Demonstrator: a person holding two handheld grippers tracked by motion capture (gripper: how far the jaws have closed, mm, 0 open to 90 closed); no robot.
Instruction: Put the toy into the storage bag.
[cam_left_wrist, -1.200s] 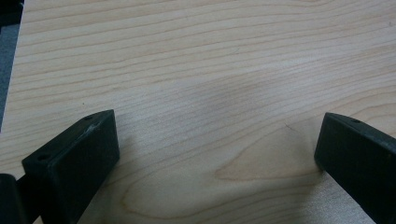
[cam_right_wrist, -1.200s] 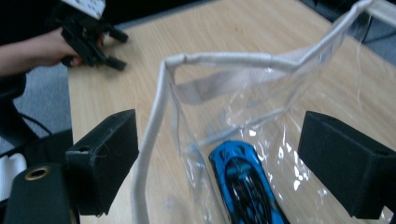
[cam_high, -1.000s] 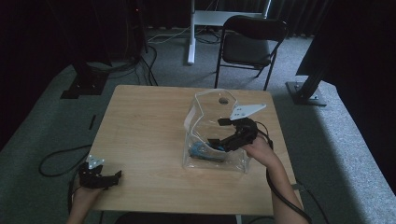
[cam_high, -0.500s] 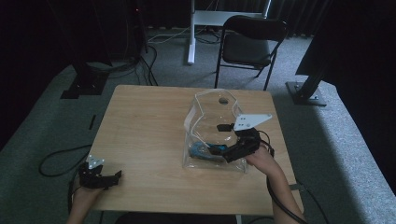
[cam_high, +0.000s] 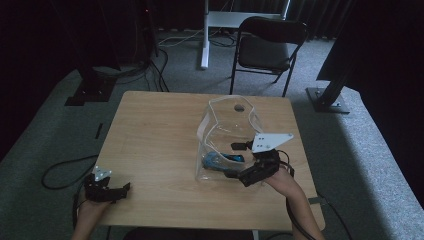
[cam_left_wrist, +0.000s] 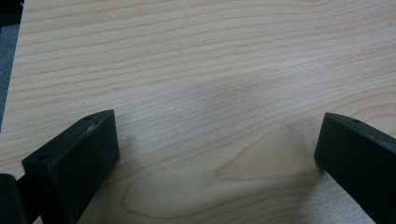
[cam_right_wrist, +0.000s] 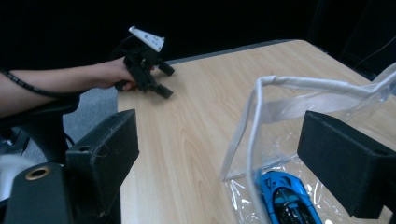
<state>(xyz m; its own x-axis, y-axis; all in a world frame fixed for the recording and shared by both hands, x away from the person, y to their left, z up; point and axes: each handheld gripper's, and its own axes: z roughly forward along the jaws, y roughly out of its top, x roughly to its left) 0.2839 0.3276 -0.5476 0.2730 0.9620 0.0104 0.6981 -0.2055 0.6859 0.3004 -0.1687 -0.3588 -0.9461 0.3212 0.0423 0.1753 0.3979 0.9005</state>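
Note:
A clear plastic bag (cam_high: 227, 125) with a white zip rim stands open on the wooden table (cam_high: 155, 130). A blue toy car (cam_high: 218, 161) lies inside it on the bottom. My right gripper (cam_high: 241, 162) sits at the bag's near right side, open wide. In the right gripper view the bag's rim (cam_right_wrist: 254, 126) rises between the jaws of the right gripper (cam_right_wrist: 224, 140), and the blue car (cam_right_wrist: 287, 196) lies just below. My left gripper (cam_high: 119, 191) rests at the table's near left corner, open over bare wood. The left gripper (cam_left_wrist: 215, 135) holds nothing.
A black folding chair (cam_high: 267, 45) and a white desk leg (cam_high: 205, 35) stand beyond the table's far edge. Cables (cam_high: 65, 170) trail on the floor at the left. The other hand with its gripper (cam_right_wrist: 147, 70) shows far off in the right gripper view.
My right gripper has drawn back toward the person and lower, from over the bag to its near right side. The left gripper has stayed put.

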